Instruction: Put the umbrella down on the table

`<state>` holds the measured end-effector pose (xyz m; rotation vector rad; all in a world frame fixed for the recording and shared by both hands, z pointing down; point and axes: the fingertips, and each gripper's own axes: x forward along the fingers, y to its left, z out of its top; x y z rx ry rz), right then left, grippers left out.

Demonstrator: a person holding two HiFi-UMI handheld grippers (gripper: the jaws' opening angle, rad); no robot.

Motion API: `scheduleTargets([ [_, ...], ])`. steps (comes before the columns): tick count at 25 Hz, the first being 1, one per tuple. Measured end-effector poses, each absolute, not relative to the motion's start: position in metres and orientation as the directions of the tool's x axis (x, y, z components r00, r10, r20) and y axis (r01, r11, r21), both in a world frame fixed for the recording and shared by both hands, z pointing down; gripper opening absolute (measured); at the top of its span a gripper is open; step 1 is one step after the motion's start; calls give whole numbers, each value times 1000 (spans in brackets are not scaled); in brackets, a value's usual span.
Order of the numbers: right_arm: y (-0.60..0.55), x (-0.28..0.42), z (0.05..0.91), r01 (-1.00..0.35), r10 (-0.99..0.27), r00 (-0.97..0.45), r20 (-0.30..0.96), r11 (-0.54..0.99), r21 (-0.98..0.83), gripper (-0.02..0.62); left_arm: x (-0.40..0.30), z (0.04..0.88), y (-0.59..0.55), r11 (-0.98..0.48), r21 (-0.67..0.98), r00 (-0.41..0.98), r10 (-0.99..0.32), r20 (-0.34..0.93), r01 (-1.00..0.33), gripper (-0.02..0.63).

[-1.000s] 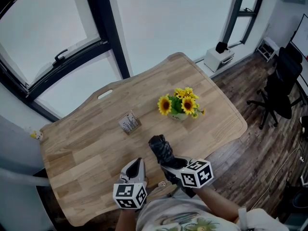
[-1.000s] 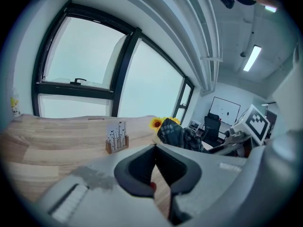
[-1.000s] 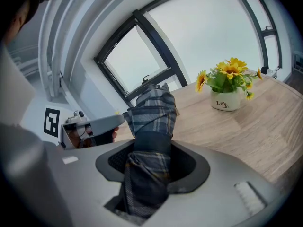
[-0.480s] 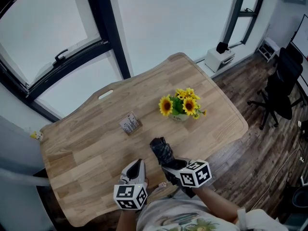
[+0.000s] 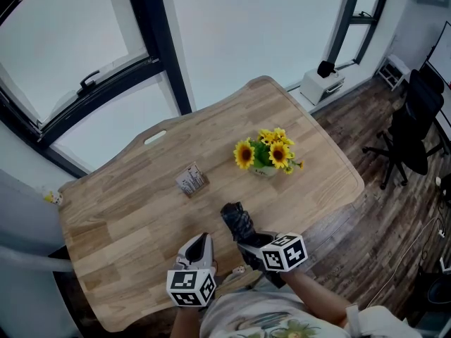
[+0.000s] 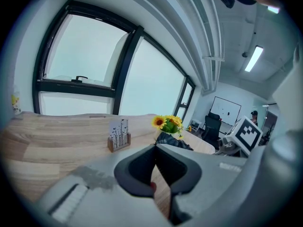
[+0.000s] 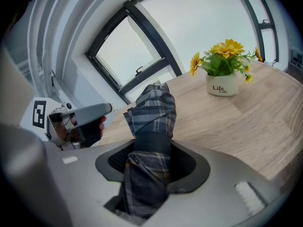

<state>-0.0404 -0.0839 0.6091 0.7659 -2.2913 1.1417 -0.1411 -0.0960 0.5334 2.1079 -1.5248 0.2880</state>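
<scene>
A folded umbrella (image 5: 237,222) in dark plaid cloth sticks out of my right gripper (image 5: 248,239), over the near part of the wooden table (image 5: 127,203). In the right gripper view both jaws press on the umbrella (image 7: 151,122) at its black strap, and its far end points toward the window. Whether it touches the tabletop I cannot tell. My left gripper (image 5: 203,239) hovers just left of it, shut and empty. In the left gripper view the pads of the left gripper (image 6: 155,148) meet at the tips, and the umbrella (image 6: 173,141) lies just beyond them.
A white pot of sunflowers (image 5: 266,155) stands right of the table's middle. A small card holder (image 5: 189,179) sits at its centre. On the floor to the right are a black office chair (image 5: 412,129) and a white box (image 5: 320,83) by the window.
My right gripper has sunk a little toward the table with the umbrella still in it. The left gripper has stayed where it was.
</scene>
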Motion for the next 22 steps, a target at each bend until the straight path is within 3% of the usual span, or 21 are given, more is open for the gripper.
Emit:
scheduleTargets([
  [22,-89,-44,652,-693,-219,-699,680,443,-570,209,-147,540,-96,-225,294,345,-814,467,-929,0],
])
